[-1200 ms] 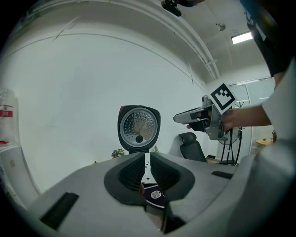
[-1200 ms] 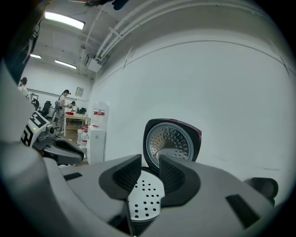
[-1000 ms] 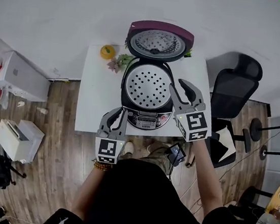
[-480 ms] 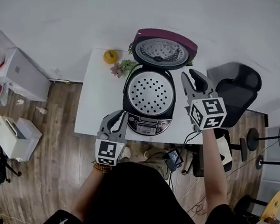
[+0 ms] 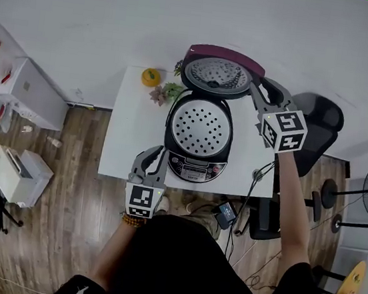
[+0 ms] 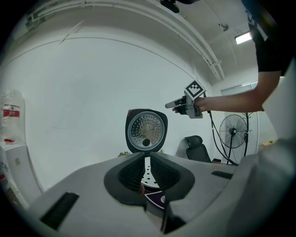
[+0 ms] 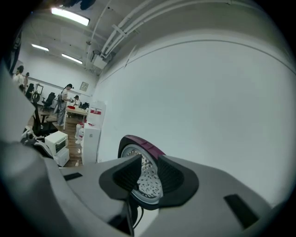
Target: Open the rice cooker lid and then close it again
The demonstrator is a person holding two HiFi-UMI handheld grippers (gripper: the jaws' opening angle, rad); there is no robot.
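Maroon on its outer shell, the lid (image 5: 217,73) of the rice cooker (image 5: 198,135) stood swung up at the back, its round metal inner face turned toward the front. The cooker sat on the white table (image 5: 128,136), right of the middle, with its control panel (image 5: 196,169) near the front edge and a perforated silver tray (image 5: 200,129) showing in its open top.

The right gripper (image 5: 258,87) was held up beside the lid's right edge, by the table's back right corner. Its jaws were spread with a clear gap, and in the right gripper view the lid (image 7: 143,143) showed through that gap, beyond the pads, with nothing pinched. Whether a jaw tip touched the lid's rim I could not tell.

The left gripper (image 5: 154,156) hung at the table's front edge, just left of the cooker's front. Its jaws were parted by a narrow slit and held nothing. In the left gripper view the tray and the raised lid (image 6: 145,131) showed through that slit.

A small yellow-orange object (image 5: 151,76) and a little plant (image 5: 166,93) stood near the back edge, left of the cooker. A black office chair (image 5: 322,121) was off the table's right edge.
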